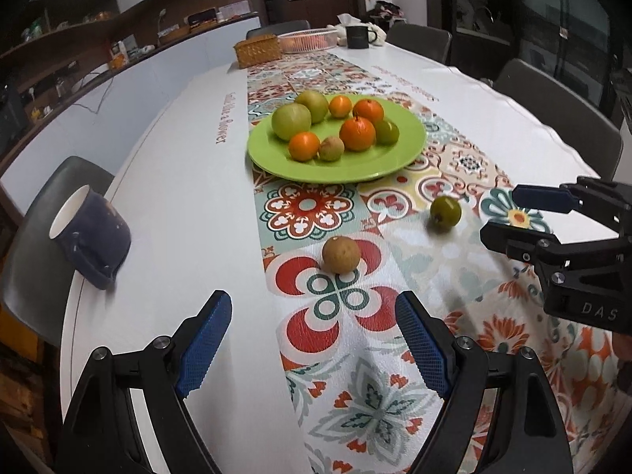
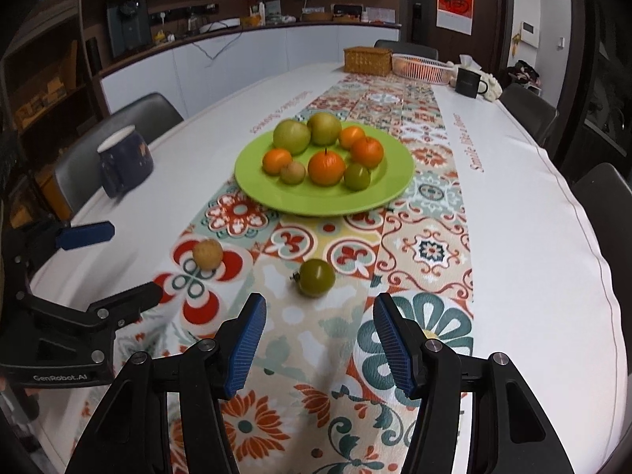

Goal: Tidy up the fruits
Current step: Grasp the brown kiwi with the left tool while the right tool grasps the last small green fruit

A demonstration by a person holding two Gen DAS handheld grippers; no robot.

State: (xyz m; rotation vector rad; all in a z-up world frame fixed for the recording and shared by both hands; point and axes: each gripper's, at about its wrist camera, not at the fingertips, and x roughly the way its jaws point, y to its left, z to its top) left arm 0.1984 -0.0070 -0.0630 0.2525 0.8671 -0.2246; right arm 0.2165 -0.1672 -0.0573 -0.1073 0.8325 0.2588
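Fruits (image 1: pixel 357 133) fill green plate (image 1: pixel 407 150); left claw (image 2: pixel 106 264) reads "GenRobot.AI".

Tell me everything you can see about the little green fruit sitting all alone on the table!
The green fruit is small, round and smooth, olive green with a slight shine. A short dark stem pokes out sideways, so it lies tipped over. It rests on the patterned tablecloth, nearer than the green plate and apart from the brown fruit. Nothing else touches it. The right gripper is open just before it.

Blurred tablecloth lettering (image 1: pixel 224 118), unreadable.
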